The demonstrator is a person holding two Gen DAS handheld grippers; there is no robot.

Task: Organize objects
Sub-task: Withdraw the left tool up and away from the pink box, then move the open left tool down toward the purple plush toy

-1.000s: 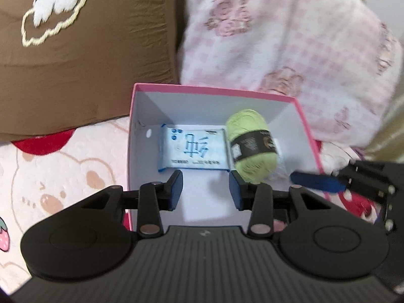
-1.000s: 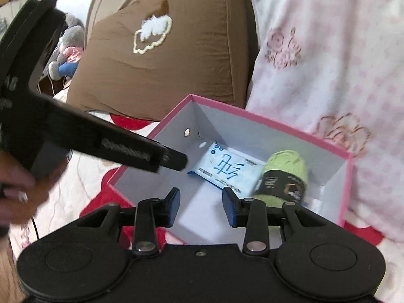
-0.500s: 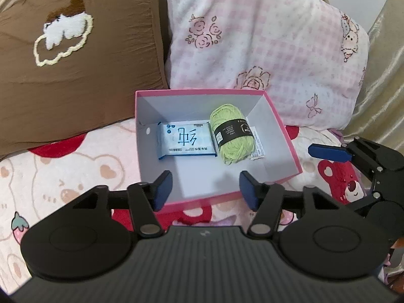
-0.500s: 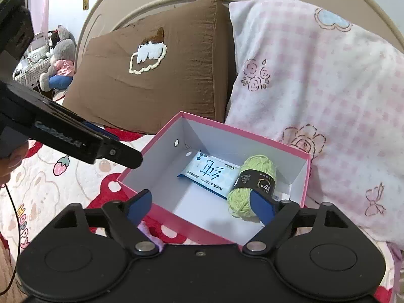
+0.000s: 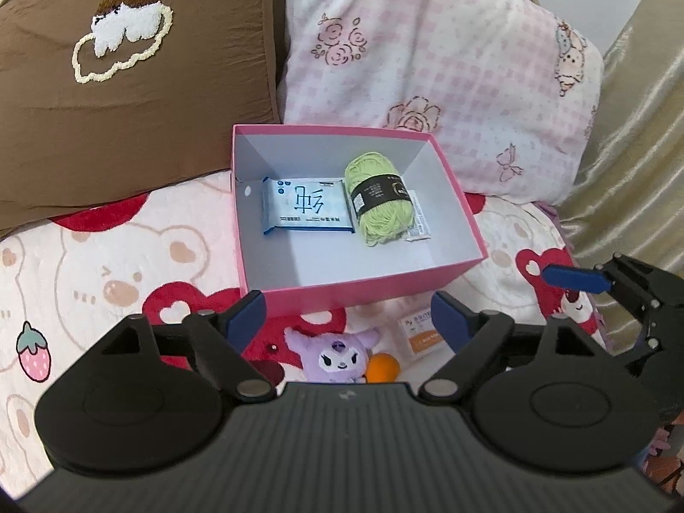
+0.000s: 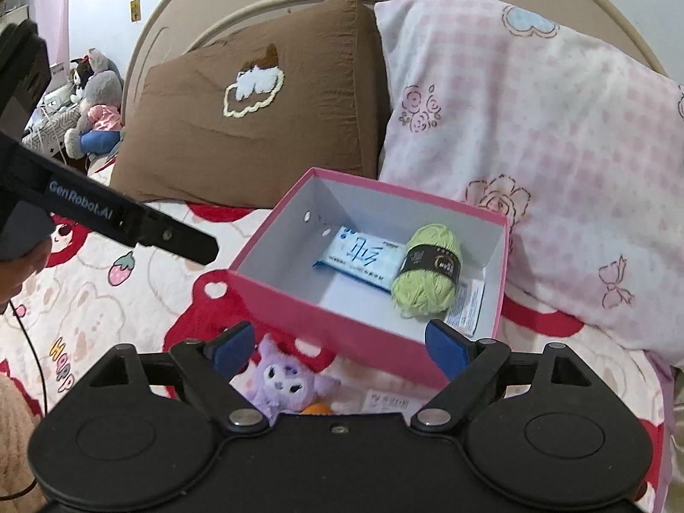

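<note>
A: In front of the pink box [image 5: 367,286], on the blanket [image 5: 107,265], three loose items are waiting: purple plush [image 5: 337,357], orange ball [image 5: 383,367], small orange-and-white packet [image 5: 421,335]. All three are lying just beside the box's near wall.

B: And inside the box?

A: Blue tissue pack [image 5: 305,207], green yarn skein [image 5: 378,201] touching its right side, a flat white sachet [image 5: 418,220] partly under the yarn. The near half of the floor is sitting bare.

B: Tool state?

A: Left gripper [image 5: 348,314] is hovering wide open over the plush, holding nothing. Right gripper [image 6: 340,344] is also spread wide and carrying nothing, hanging over the same spot; from the left wrist view its blue tip is showing off to the right.

B: So one of them is likely going for the plush.

A: That's the read. The plush is soft, so the jaws should be straddling the head and closing on the bulk, not an ear. The ball is touching the plush's right side and could roll if nudged, so a straight vertical drop is looking safer. The near box wall is close; the lift should be clearing the rim before moving forward.

B: Drop spot?

A: The bare near half, well apart from the yarn.
</note>
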